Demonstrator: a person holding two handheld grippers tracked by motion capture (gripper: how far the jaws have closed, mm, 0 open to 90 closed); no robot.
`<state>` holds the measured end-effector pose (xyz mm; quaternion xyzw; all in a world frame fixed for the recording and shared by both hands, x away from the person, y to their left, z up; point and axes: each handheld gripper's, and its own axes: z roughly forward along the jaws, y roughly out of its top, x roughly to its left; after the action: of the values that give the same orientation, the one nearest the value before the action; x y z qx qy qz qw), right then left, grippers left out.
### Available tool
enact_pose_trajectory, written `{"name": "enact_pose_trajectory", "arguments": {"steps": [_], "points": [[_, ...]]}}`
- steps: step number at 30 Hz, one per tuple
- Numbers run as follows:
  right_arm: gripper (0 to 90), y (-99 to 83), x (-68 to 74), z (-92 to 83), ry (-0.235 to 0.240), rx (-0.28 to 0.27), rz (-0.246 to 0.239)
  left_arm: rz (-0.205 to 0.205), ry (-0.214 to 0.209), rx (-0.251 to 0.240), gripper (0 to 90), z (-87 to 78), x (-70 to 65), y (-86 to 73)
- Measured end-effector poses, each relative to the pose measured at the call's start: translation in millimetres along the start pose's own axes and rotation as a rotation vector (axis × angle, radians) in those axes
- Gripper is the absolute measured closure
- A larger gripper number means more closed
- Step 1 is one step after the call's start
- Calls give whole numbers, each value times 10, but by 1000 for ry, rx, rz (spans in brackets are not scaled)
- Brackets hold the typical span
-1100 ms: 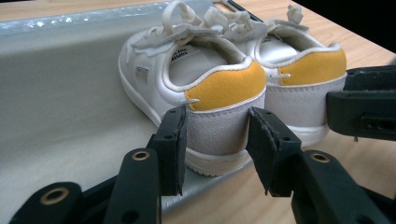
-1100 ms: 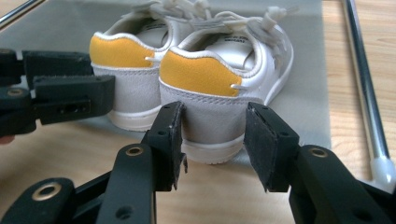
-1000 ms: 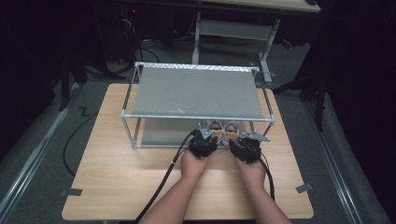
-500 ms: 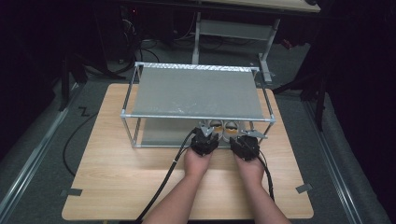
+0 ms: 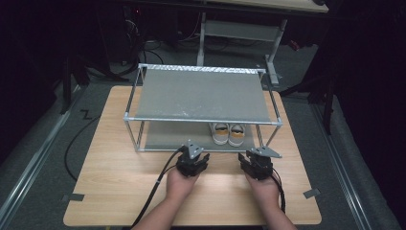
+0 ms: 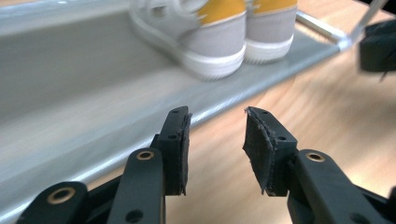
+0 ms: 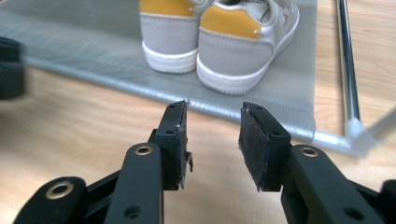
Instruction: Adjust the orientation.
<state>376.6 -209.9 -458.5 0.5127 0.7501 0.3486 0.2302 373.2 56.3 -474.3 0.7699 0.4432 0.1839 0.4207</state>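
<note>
Both grippers are hovering over the tabletop (image 5: 110, 191) just in front of the rack (image 5: 201, 93), the left gripper (image 5: 198, 162) and right gripper (image 5: 250, 165) each standing apart, holding nothing. The shoes (image 5: 228, 134) are sitting side by side on the rack's lower shelf (image 5: 167, 136), heels facing the grippers.

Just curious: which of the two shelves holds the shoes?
The lower shelf holds the pair of grey-and-yellow sneakers, at its right end; the top shelf is bare.

Wooden table (image 5: 110, 191) (grey floor (image 5: 43, 158)) — cables (image 5: 76, 139)
</note>
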Motion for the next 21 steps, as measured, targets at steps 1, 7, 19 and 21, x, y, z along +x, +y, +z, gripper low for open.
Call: {"name": "enact_pose_trajectory", "arguments": {"steps": [1,7,19,21], "points": [[611,-23,-1,-38,3,1,-5,10,8,-2,590,-108,69,-38],[559,-142,-27,-249,18,8,-17,-36,50,-3,531,-804,609,-296],[470,-443,-208,-545,-55,-17,-10,-163,92,-49,472,-1377,1019,-562],[459,-461,-258,-565,-60,-22,-7,-139,98,-20,465,-1362,978,-576]]}}
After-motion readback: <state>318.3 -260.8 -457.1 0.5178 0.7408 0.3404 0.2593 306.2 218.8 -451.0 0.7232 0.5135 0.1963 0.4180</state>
